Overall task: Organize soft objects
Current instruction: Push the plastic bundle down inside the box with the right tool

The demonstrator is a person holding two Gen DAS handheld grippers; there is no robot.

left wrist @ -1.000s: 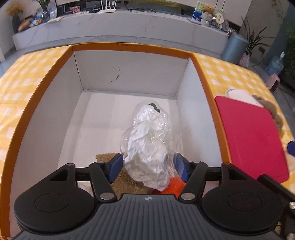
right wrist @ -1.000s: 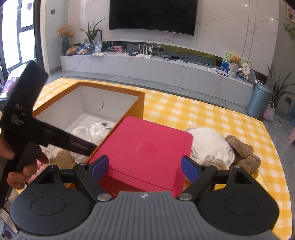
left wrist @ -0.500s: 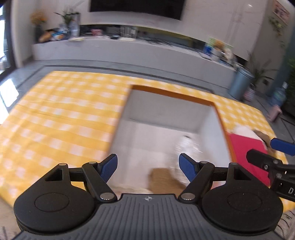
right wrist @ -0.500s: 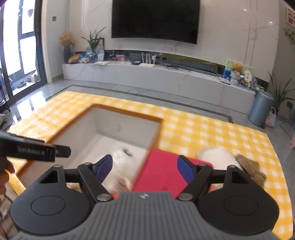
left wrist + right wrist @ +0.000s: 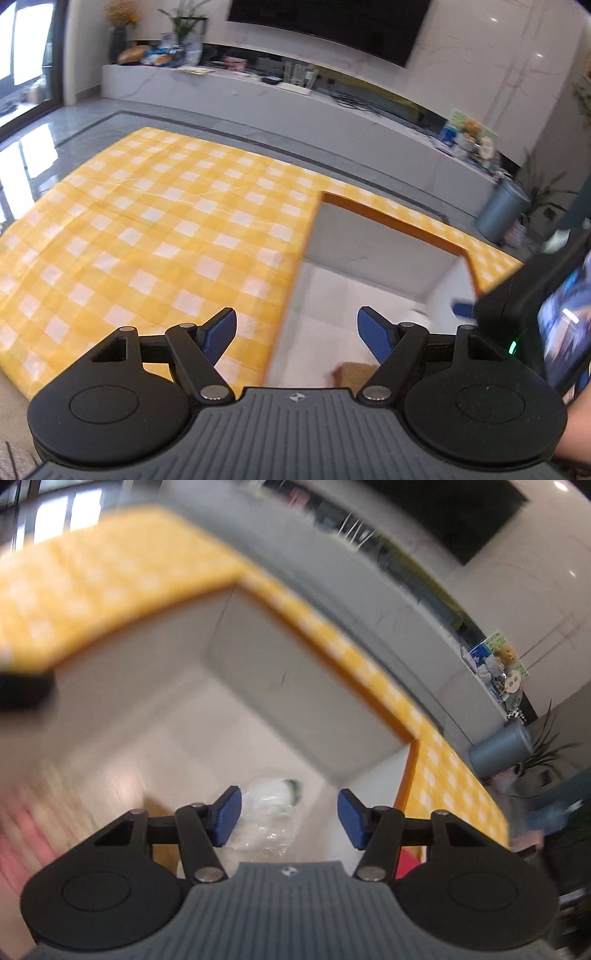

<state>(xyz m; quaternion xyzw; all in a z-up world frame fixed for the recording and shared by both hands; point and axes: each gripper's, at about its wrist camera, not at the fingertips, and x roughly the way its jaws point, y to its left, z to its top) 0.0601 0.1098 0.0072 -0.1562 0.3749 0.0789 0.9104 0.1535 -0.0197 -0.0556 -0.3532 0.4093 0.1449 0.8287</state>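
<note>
The open box with an orange rim (image 5: 391, 218) and white inside stands on the yellow checked cloth (image 5: 147, 240). My left gripper (image 5: 297, 317) hangs open over the box's left wall, with nothing between its fingers. A brown plush (image 5: 351, 369) shows at the box floor. My right gripper (image 5: 290, 795) points down into the box (image 5: 295, 686), its jaws closing. A clear plastic bag with a white soft thing (image 5: 269, 812) lies below and between its fingers, close to the left one; the pads do not press on it. This view is blurred.
The right gripper's body (image 5: 517, 314) and a hand (image 5: 576, 432) crowd the right edge of the left wrist view. A red lid (image 5: 406, 864) lies beside the box. A long white counter (image 5: 332, 110) and a grey bin (image 5: 502, 206) stand beyond the cloth.
My left gripper let go of the bagged white thing in the box, rose and drew back to the left. My right gripper swung from the red lid over into the box and narrowed.
</note>
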